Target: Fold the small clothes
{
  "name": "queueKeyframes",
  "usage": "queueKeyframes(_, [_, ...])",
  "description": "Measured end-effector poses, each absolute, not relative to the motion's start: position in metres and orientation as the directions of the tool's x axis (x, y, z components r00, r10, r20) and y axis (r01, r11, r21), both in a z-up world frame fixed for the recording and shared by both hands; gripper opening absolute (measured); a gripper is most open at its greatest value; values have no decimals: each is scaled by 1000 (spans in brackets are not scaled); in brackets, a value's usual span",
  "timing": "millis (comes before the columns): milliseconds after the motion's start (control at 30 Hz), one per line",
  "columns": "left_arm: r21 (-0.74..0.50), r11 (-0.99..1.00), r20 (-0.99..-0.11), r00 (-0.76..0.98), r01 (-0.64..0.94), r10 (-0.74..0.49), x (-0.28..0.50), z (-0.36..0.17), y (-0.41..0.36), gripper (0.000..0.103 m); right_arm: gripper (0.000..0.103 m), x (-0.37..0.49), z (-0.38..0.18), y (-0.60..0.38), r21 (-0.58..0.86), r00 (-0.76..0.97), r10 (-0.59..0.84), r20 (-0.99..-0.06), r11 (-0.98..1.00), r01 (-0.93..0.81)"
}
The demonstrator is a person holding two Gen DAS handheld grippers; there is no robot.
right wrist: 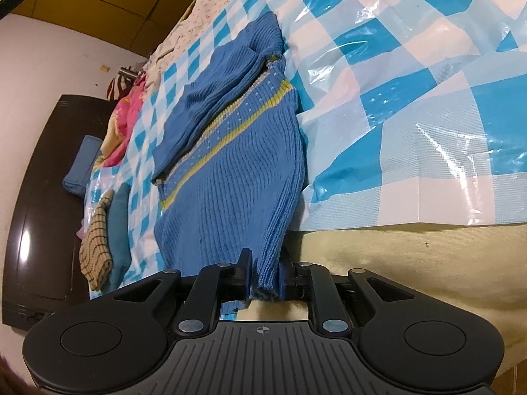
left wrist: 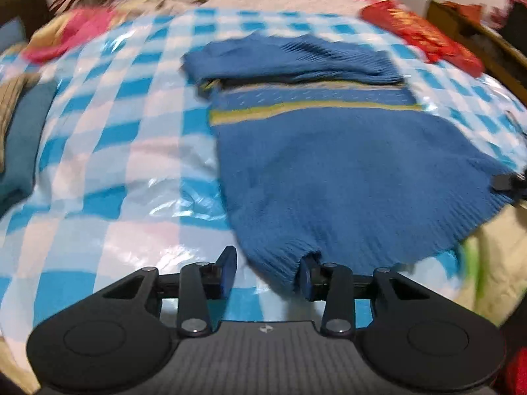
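A blue knit sweater (left wrist: 329, 171) with a yellow-green stripe lies flat on the blue-and-white checked plastic sheet (left wrist: 115, 131), a sleeve folded across its top. My left gripper (left wrist: 267, 275) is at the near hem corner. The hem lies between the jaws against the right pad (left wrist: 308, 273), while the left pad (left wrist: 229, 271) stands apart from the knit, so it is open. My right gripper (right wrist: 265, 276) is shut on the other hem corner of the sweater (right wrist: 230, 181) at the bed's edge, and it also shows as a dark tip (left wrist: 507, 182) at the far right.
A red packet (left wrist: 425, 36) lies beyond the sweater at the right and a pink cloth (left wrist: 75, 29) at the far left. A beige checked cloth (right wrist: 95, 250) and a teal cloth (right wrist: 120, 227) sit by the dark headboard (right wrist: 39, 197). Cream bedding (right wrist: 411, 263) shows under the sheet.
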State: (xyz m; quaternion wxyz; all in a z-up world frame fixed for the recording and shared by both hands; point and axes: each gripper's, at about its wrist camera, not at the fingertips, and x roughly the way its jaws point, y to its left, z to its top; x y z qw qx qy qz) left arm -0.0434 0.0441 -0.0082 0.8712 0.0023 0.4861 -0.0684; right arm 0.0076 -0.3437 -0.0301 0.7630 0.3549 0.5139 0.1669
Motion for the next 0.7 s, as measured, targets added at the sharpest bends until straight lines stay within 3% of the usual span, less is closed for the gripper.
queueKeyframes(100, [-91, 993, -853, 509, 76, -117, -43, -8, 56, 25, 16, 7, -31, -345, 718, 418, 621, -663, 686, 120])
queueKeyframes(200, [-119, 992, -854, 506, 33, -119, -45, -2, 68, 18, 14, 3, -28, -345, 718, 425, 617, -662, 685, 123])
queueKeyframes(333, [-173, 985, -847, 514, -26, -135, -45, 6, 83, 17, 7, -4, -20, -349, 743, 455, 625, -634, 655, 135])
queueKeyframes(500, [-211, 976, -848, 506, -48, -158, -40, 4, 87, 16, 6, -10, -6, -347, 770, 499, 634, -591, 628, 114])
queueKeyframes(700, [-342, 937, -797, 553, -77, -245, -28, 16, 102, 16, 6, -2, -6, -347, 804, 518, 649, -558, 578, 142])
